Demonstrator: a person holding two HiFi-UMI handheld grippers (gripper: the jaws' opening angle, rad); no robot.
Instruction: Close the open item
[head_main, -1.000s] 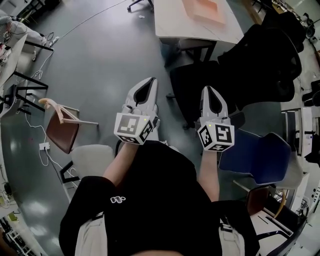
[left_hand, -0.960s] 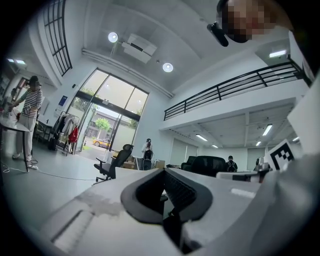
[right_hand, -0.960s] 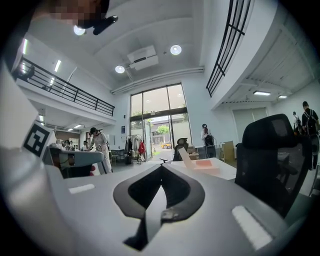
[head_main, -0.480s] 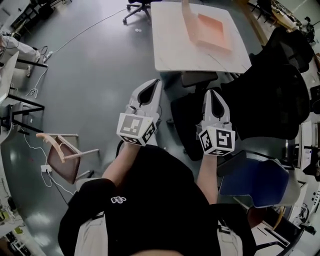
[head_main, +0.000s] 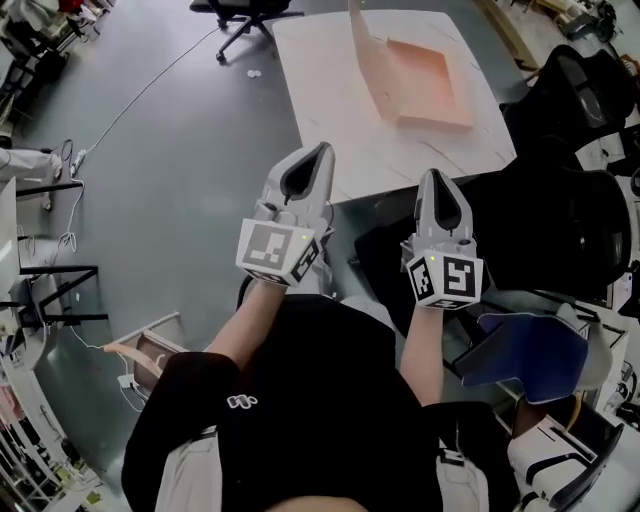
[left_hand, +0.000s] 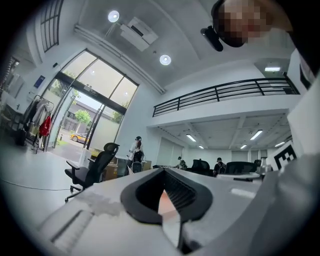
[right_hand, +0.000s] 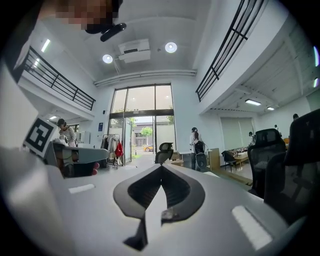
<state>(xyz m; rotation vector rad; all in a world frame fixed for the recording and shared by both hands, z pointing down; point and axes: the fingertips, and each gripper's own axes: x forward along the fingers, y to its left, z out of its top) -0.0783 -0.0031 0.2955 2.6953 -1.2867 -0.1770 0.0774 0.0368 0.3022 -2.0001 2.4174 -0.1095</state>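
Note:
An open, shallow pink-orange box (head_main: 428, 82) lies on a white table (head_main: 330, 110) ahead of me, with its lid (head_main: 362, 52) standing up along the left side. My left gripper (head_main: 324, 149) is held in the air at the table's near edge, shut and empty. My right gripper (head_main: 438, 175) is level with it to the right, also shut and empty, over the table's near right corner. Both are short of the box and touch nothing. In the left gripper view the left gripper (left_hand: 162, 170) has its tips together, and in the right gripper view the right gripper (right_hand: 161, 168) looks the same.
Black office chairs (head_main: 565, 200) crowd the table's near right side, with a blue chair (head_main: 530, 345) beside my right arm. A wooden chair (head_main: 150, 352) stands at lower left and a cable (head_main: 130, 105) runs over the grey floor. Several people (right_hand: 196, 142) stand far off.
The table and box have come nearer and lower in the head view as I moved forward. Both grippers have stayed shut and side by side.

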